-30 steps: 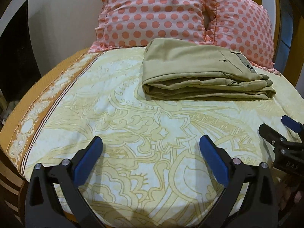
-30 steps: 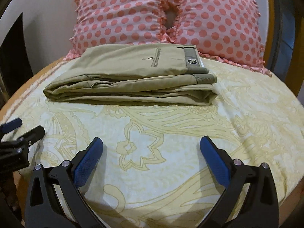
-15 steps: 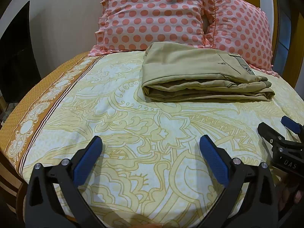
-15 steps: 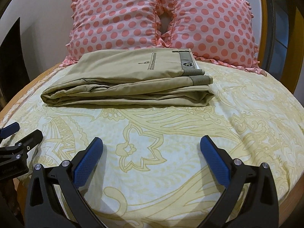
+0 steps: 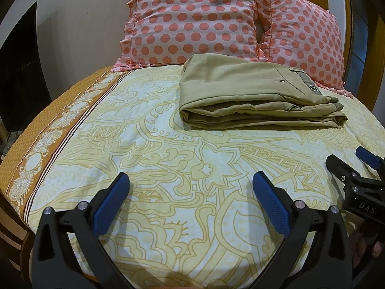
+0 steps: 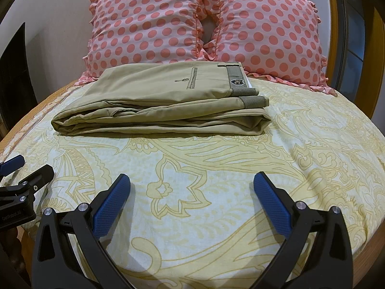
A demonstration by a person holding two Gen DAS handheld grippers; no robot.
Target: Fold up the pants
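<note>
Receded pants (image 6: pixel 163 103), lengthwise crosswise, waistband rightward

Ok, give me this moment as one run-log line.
pants: folded, on bedsheet before pillows | left gripper: open, empty, clear of pants | right gripper: open, empty | stage: fold looks done

Folded khaki pants (image 5: pixel 252 96) before 2 polka-dot pillows (image 5: pixel 192 21)

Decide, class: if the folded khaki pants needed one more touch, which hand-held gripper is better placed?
Right, probably. From the right hand-held gripper the pants lie nearly straight ahead; from the left hand-held gripper they sit off to its right. Both are open and apart from them.
</note>
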